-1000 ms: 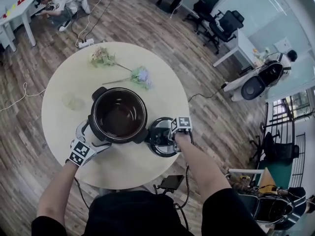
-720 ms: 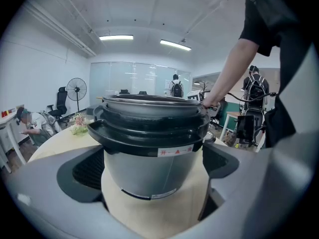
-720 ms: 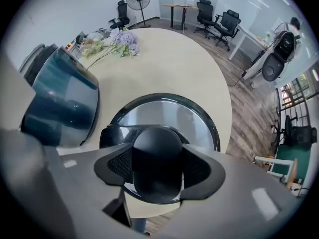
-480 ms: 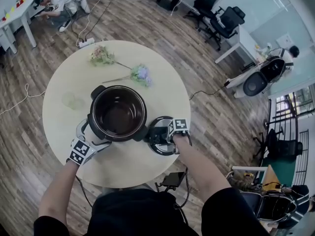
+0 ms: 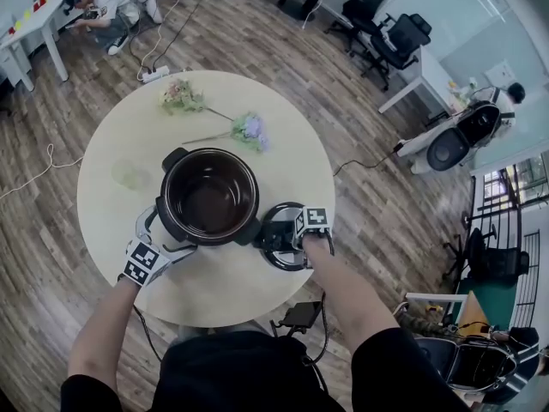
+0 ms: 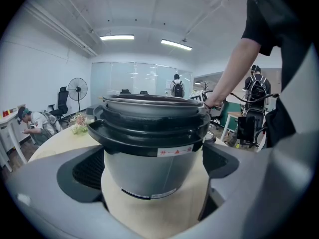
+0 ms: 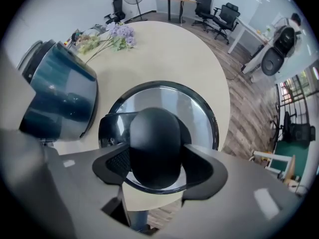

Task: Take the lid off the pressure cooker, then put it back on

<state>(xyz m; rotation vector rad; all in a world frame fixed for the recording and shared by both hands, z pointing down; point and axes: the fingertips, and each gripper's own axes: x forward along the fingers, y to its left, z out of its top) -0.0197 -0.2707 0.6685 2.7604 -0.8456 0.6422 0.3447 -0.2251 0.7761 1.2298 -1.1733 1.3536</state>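
The pressure cooker [image 5: 254, 197] stands open on the round table [image 5: 292, 144], its dark pot bare inside. Its glass lid [image 5: 273, 230] lies flat on the table just right of the cooker. My right gripper [image 5: 290, 235] points straight down over the lid. In the right gripper view its jaws [image 7: 154, 166] are closing, with the black knob [image 7: 154, 138] between the pads and no clear press on it. My left gripper [image 5: 171, 245] sits at the cooker's front left. Its jaws [image 6: 154, 168] stand wide, and the cooker [image 6: 149, 133] is just ahead of them.
Two flower sprigs [image 5: 180, 98] [image 5: 249, 130] lie at the table's far side. A faint clear disc [image 5: 129, 177] sits left of the cooker. The lid lies close to the table's near right edge. A person [image 5: 99, 5] crouches on the floor far left, and office chairs [image 5: 386, 33] stand beyond.
Nothing has visibly shifted: the lid stays on the table under my right gripper, and my left gripper stays by the cooker.
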